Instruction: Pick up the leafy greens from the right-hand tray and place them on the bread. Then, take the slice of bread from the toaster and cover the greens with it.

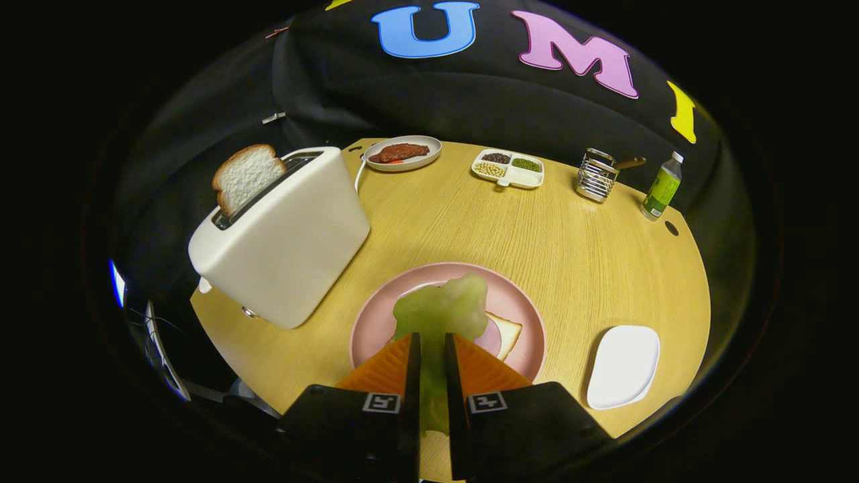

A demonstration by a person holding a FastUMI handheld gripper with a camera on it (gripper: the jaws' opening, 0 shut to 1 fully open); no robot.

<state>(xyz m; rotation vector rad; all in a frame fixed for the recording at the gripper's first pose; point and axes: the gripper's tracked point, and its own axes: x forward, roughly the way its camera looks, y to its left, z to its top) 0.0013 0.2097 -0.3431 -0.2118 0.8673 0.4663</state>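
Gripper view: the hand-held gripper (433, 345) is clamped on the leafy greens (443, 312), over the bread (504, 333) on one pink plate (376, 322). One toaster (285, 238) with one slice (245, 176) stands left; bare table (537, 228) lies beyond; one white tray (624, 365) sits right.
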